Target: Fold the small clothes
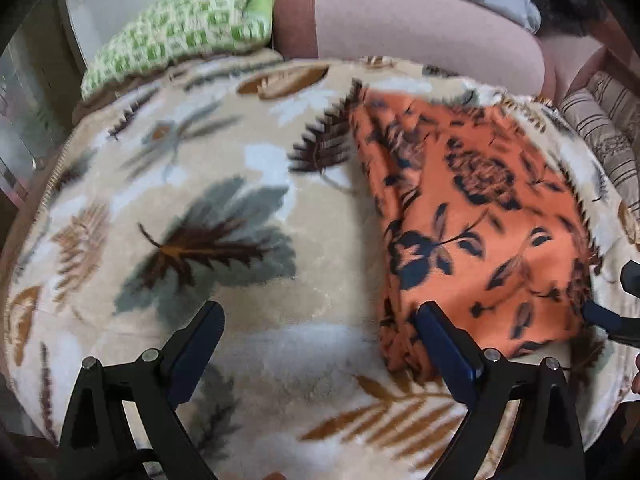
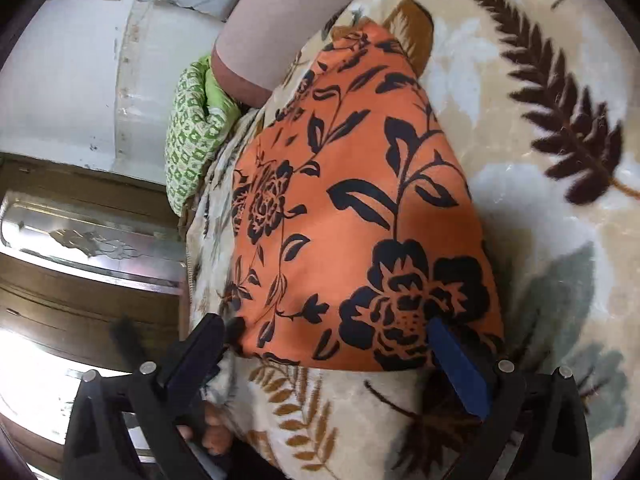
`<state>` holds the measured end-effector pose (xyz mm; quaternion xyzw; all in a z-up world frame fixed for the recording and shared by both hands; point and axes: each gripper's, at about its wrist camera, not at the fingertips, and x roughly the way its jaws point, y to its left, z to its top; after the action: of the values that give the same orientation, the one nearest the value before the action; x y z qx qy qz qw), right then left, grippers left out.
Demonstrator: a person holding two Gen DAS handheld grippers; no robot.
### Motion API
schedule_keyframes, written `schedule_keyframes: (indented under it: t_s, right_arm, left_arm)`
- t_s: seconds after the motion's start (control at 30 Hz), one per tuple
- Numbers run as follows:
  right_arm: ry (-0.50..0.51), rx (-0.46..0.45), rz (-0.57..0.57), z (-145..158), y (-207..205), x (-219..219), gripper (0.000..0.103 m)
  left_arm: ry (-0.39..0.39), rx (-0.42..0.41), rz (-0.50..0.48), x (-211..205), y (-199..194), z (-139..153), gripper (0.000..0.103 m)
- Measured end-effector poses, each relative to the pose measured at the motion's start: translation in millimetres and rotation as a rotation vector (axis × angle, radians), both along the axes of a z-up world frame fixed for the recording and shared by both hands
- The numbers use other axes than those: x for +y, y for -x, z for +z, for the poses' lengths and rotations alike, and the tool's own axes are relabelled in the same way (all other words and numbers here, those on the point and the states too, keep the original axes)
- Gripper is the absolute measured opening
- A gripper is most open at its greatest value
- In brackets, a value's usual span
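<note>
The left gripper (image 1: 320, 316) hovers low over the leaf-patterned blanket (image 1: 224, 264) that covers the bed, its two fingers spread wide apart and holding nothing. Its right-hand finger (image 1: 444, 344) lies over the near left corner of the orange cloth (image 1: 480, 216), while the other finger sits above bare blanket, well clear of the cloth. At the right edge of the left wrist view, the dark tips of the right gripper (image 1: 612, 312) show beside the cloth's near right corner.

The right gripper (image 2: 324, 340) is likewise spread wide and grips nothing. It points along the cloth (image 2: 352, 200) from its near edge, one finger (image 2: 204, 344) at the cloth's near corner towards the bed's side edge, the other (image 2: 456, 364) over the near edge by a large black flower in the print. Below the fingers, part of a hand (image 2: 212, 432) shows, though it is mostly hidden.

The orange cloth, printed with black flowers and leaves, lies flat and folded to a rough rectangle on the blanket (image 2: 540, 160), towards the bed's far end. Beyond it lie a pinkish bolster (image 1: 420, 28) and a green-checked pillow (image 1: 188, 28). A dark wooden cabinet (image 2: 80, 240) with a mirrored panel stands beside the bed. No writing or labels can be read.
</note>
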<state>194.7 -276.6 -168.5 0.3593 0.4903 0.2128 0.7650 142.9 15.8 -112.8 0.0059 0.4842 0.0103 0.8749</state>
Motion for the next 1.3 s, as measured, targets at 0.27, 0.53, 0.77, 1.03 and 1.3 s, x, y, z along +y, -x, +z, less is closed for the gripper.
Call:
schedule_keyframes:
  t_s: [0.27,0.53,0.77,1.03,1.3]
  right_arm:
    - [0.716,-0.372,-0.115,101.7,76.9,33.7,0.103]
    - [0.859,-0.347,-0.144,108.9,131.5,42.8,0.103]
    - [0.874,-0.391,-0.15,124.1,145.5,47.5,0.103]
    - [0.897,-0.455,-0.187,146.5,152.0,44.8,0.103]
    - [0.904,-0.457,-0.15,143.7,151.3,49.0,0.103]
  left_arm:
    - [0.039,-0.161,-0.004,-15.2,71.3,70.2,0.097]
    - [0.06,-0.198,-0.021,-20.1,115.5,92.6,0.097]
    - [0.04,-0.181,-0.025,-26.0,129.0,93.8,0.097]
    - [0.021,-0.231,-0.039,-32.4,136.3,108.5,0.097]
    - [0.053,-0.222,-0.03,-31.5,129.6,109.4,0.098]
